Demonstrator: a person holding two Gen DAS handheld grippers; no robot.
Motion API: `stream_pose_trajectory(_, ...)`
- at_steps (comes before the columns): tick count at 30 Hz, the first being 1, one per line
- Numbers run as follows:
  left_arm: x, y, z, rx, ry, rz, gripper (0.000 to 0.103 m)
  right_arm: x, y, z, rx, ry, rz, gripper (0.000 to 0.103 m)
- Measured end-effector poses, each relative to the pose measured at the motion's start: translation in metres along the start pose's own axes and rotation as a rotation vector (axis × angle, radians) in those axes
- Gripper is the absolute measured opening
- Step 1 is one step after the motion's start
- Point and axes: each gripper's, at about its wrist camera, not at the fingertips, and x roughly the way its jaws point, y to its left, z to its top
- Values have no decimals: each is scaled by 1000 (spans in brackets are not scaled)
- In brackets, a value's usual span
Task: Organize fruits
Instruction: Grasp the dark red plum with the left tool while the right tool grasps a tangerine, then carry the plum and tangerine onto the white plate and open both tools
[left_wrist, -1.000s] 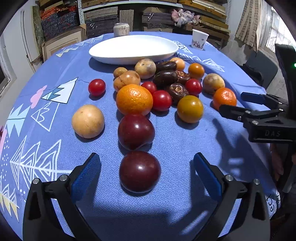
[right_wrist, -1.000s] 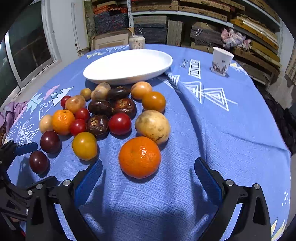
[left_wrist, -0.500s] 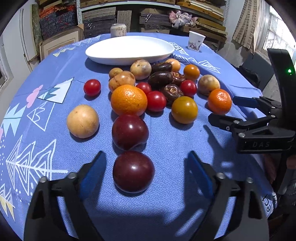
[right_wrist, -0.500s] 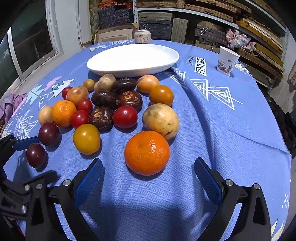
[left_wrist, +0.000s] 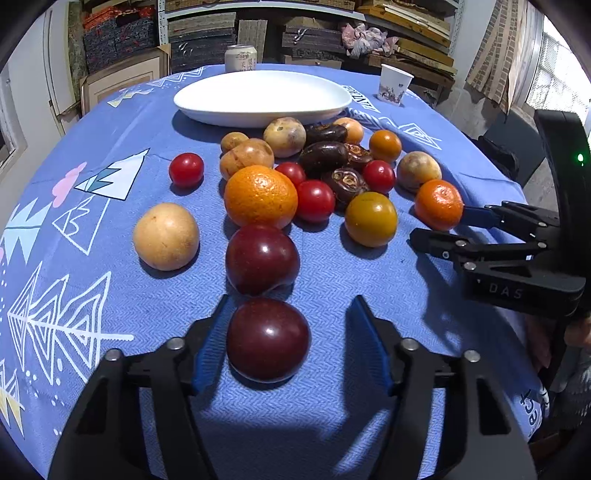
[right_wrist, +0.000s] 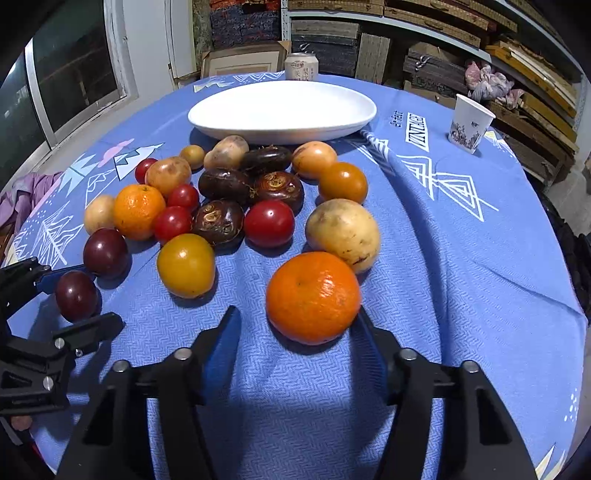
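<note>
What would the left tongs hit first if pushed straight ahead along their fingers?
The near dark red round plum, already between the closing left tongs. Directly behind it sits a second dark red plum; the gap between the two is hard to judge.

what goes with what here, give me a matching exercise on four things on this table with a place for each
Things:
1. dark red plum
2. orange
3. white plate
4. paper cup

Places:
A. far right on the tablecloth
B. between the left gripper fingers
C. behind the fruit pile
D. at the right gripper fingers

Pairs: 1-B, 2-D, 3-C, 4-A
</note>
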Motion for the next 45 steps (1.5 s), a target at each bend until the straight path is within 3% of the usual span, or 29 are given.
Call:
stream_pose_trajectory(2, -1, 1, 0, -6, -4, 1, 54, -1, -1, 0, 3, -1, 12, 45)
stream_pose_trajectory(8, -2, 11, 0, -52, -16, -6, 36, 0, -1, 0, -8, -11, 16, 44)
stream_pose_trajectory(15, -8, 17, -3, -90, -36, -36, 35, -5, -6, 0, 25, -21, 45, 43)
stream_pose_trajectory(19, -21, 18, -1, -79, -83, -12, 35, -22, -7, 0, 31, -59, 56, 41)
stream_pose_trajectory(21, -30, 20, 9, -69, -116, 10, 35, -30, -7, 3, 33, -74, 68, 34)
stream_pose_trajectory(22, -34, 22, 16, -66, -131, 18, 35, -36, -8, 7, 33, -85, 76, 11)
stream_pose_trajectory(23, -37, 23, 23, -64, -141, 23, 35, -39, -9, 12, 32, -86, 89, 5)
stream_pose_trajectory(26, -40, 28, 53, -46, -173, 47, 35, -31, -6, 28, -27, -18, 71, 8)
stream_pose_trajectory(27, -40, 29, 58, -46, -177, 52, 35, -31, -5, 28, -46, -32, 51, 9)
stream_pose_trajectory(28, -40, 30, 63, -39, -179, 50, 35, -32, -4, 26, -50, -30, 36, 26)
stream_pose_trajectory(29, -39, 30, 65, -34, -182, 51, 35, -34, -5, 23, -49, -28, 43, 58)
stream_pose_trajectory(30, -39, 30, 65, -30, -185, 52, 35, -35, -7, 20, -42, -26, 58, 63)
stream_pose_trajectory(32, -37, 30, 68, -29, -183, 38, 35, -33, -8, 15, -38, -34, 37, 63)
stream_pose_trajectory(37, -30, 21, 80, 4, -186, 36, 35, -12, -9, 18, 16, -2, 117, 63)
stream_pose_trajectory(38, -28, 18, 84, 17, -190, 39, 35, -10, -8, 17, 14, -4, 112, 53)
stream_pose_trajectory(40, -24, 12, 90, 38, -193, 48, 35, -4, -5, 17, 13, 8, 124, 47)
stream_pose_trajectory(45, -9, 2, 113, 72, -212, 79, 35, -8, -7, 15, 19, -15, 127, 46)
